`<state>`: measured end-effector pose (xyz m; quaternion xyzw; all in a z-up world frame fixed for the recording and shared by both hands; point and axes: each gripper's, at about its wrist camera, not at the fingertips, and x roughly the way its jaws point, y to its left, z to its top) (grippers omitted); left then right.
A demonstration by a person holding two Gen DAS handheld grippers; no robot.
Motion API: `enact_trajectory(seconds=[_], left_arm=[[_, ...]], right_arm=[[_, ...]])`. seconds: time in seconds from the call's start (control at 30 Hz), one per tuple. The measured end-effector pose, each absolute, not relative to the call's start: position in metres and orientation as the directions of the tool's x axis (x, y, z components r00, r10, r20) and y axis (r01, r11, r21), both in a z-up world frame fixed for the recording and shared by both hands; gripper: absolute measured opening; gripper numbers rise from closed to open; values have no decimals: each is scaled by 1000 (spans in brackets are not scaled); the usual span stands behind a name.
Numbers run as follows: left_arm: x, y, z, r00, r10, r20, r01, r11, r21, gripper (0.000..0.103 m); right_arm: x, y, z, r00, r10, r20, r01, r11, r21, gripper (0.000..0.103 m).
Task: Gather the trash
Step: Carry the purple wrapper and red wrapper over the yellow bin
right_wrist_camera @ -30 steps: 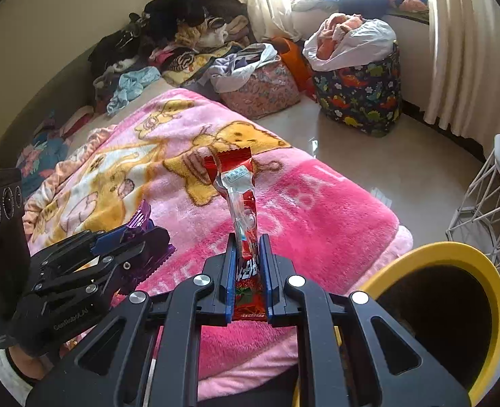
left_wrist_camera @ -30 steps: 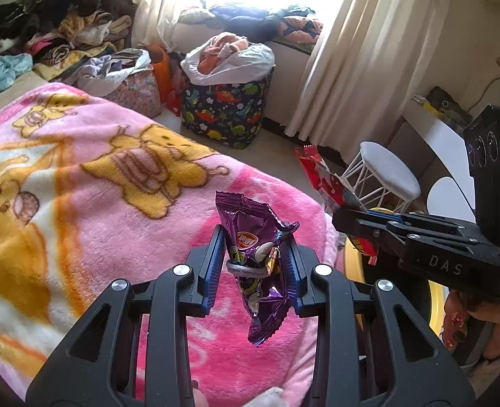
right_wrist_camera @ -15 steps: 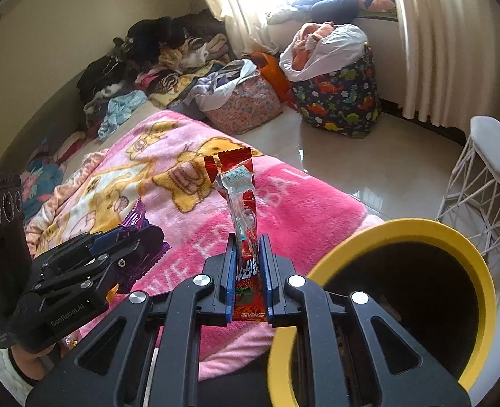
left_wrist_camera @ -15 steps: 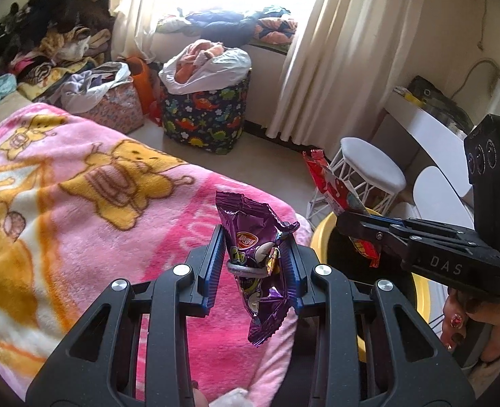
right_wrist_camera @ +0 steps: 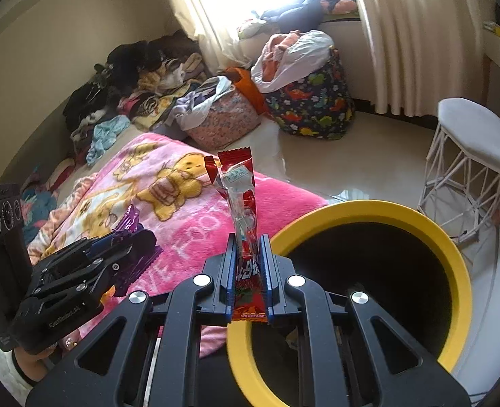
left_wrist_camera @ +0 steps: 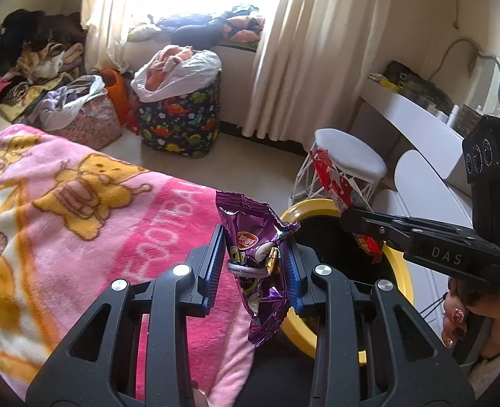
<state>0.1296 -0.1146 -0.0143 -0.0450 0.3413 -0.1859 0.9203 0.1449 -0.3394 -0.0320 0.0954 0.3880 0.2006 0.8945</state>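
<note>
Purple foil marks the snack wrapper (left_wrist_camera: 257, 264) pinched by the left gripper (left_wrist_camera: 255, 268); red film marks the candy wrapper (right_wrist_camera: 244, 224) pinched by the right gripper (right_wrist_camera: 248, 278). Over the last second both tools have swung away from the pink blanket (left_wrist_camera: 80, 210) on the bed toward the yellow-rimmed bin (right_wrist_camera: 368, 217), whose dark mouth now fills much more of the right wrist view. The right-hand load has come over the near rim of the bin; the left-hand load hangs at the bin's edge, still partly over the blanket. This suggests the carrying step is nearly done and release is the next step.

Left jaws: narrowly parted, closed on the crumpled purple wrapper at its middle, its lower end dangling below the blue pads (left_wrist_camera: 212, 268). Right jaws: almost together, clamping the flat red wrapper near its bottom so that it stands upright. Neither wrapper touches the bin yet. A white stool (right_wrist_camera: 477, 142) stands just beyond the bin.
</note>
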Motion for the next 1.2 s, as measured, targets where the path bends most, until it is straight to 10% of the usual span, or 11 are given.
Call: enact_trajectory(seconds=[1.2], left_arm=[[139, -218, -47, 600, -431, -674, 470, 872, -139, 26]], right_arm=[[116, -443, -78, 661, 350, -664, -22, 893, 449, 15]])
